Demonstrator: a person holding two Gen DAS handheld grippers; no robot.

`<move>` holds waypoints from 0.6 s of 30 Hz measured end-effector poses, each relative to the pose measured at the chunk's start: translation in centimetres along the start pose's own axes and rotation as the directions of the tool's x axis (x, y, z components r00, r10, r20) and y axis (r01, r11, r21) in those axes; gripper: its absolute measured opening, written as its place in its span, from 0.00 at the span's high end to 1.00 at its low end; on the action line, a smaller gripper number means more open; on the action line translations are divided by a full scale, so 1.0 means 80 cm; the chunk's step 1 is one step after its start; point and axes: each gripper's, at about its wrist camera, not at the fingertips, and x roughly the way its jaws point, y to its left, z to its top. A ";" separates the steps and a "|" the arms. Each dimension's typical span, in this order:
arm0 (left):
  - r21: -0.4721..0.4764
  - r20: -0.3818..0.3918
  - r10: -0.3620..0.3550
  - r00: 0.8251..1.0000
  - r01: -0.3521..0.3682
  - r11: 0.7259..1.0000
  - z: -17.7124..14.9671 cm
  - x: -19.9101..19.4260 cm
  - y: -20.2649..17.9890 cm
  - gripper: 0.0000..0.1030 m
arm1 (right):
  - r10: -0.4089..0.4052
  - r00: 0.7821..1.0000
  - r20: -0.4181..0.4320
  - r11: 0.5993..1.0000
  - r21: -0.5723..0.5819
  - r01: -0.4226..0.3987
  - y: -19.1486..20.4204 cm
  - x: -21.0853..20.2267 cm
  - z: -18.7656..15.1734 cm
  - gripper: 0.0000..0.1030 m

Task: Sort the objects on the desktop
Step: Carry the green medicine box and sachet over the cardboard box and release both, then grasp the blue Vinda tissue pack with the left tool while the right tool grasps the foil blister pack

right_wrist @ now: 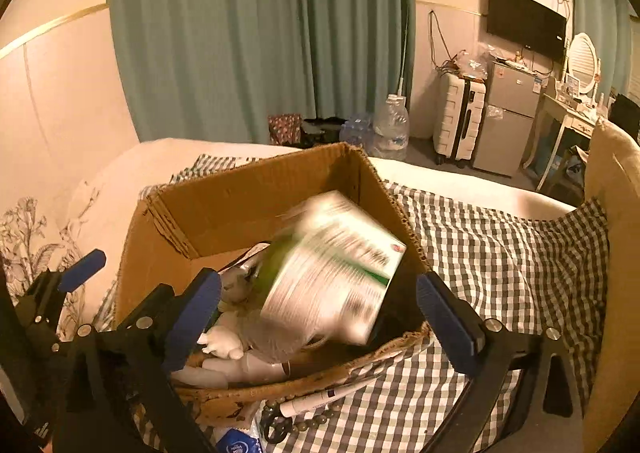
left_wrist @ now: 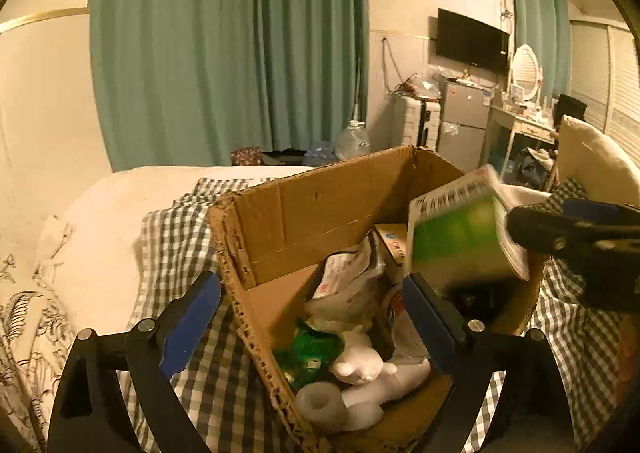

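An open cardboard box (left_wrist: 320, 205) (right_wrist: 248, 205) stands on a checked cloth (right_wrist: 500, 253) on the bed. Inside lie a white figurine (left_wrist: 360, 361) (right_wrist: 222, 341), a green packet (left_wrist: 308, 349), a white pouch (left_wrist: 348, 273) and a white tube (left_wrist: 320, 405). A green-and-white carton (left_wrist: 460, 237) (right_wrist: 336, 269), blurred and tilted, is over the box's right side. My right gripper (right_wrist: 318, 283) (left_wrist: 560, 229) is open around it, pads clear of its sides. My left gripper (left_wrist: 310, 285) is open over the box's near left wall, holding nothing; one of its blue fingers (right_wrist: 82, 265) shows at the left.
A white pen (right_wrist: 320, 397), a string of beads (right_wrist: 304, 419) and a blue packet (right_wrist: 236, 445) lie on the cloth before the box. A cream cushion (right_wrist: 612, 253) rises at the right. White bedding (left_wrist: 120, 233) spreads to the left. A fridge, suitcase and water jug stand across the room.
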 end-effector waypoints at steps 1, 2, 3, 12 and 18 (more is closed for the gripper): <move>-0.002 0.001 0.003 1.000 -0.003 1.000 0.000 -0.005 -0.001 0.08 | 0.002 1.000 0.007 1.000 0.007 -0.002 -0.002 -0.007 -0.001 0.04; -0.005 0.006 0.002 1.000 -0.002 1.000 0.001 -0.011 -0.001 0.08 | 0.003 1.000 0.015 1.000 0.010 -0.003 -0.004 -0.015 -0.003 0.04; -0.008 0.011 0.001 1.000 -0.001 1.000 0.000 -0.016 -0.001 0.08 | 0.001 1.000 0.023 1.000 0.014 -0.001 -0.007 -0.024 -0.004 0.04; -0.049 0.000 -0.021 1.000 0.021 0.999 -0.034 -0.088 -0.025 0.04 | -0.042 0.998 0.041 0.998 0.039 0.040 -0.053 -0.100 -0.047 0.04; -0.161 -0.060 -0.006 0.998 -0.004 0.987 -0.074 -0.105 -0.048 0.02 | -0.084 0.996 0.001 0.996 0.036 0.084 -0.078 -0.117 -0.102 0.04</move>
